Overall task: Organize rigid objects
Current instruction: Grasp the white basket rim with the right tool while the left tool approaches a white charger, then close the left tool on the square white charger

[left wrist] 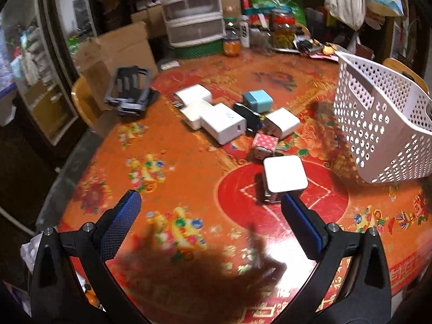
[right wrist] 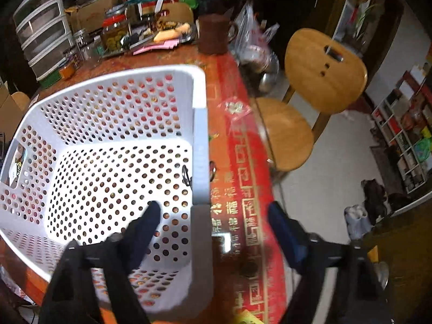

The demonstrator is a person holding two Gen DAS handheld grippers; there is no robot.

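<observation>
White chargers lay clustered at frame centre on the bench; left tongs gaped empty below. Right tongs straddled, open, the basket wall.

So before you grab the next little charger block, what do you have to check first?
1. Left gripper open and empty: ok.
2. Nearest white charger free to grab, apart from the pink dotted one: ok.
3. White basket empty, room to drop things: ok.
4. Right gripper open, one finger inside the basket, one outside its wall: ok.
5. Basket sitting flat on the table: cannot tell; it looks tilted.
</observation>
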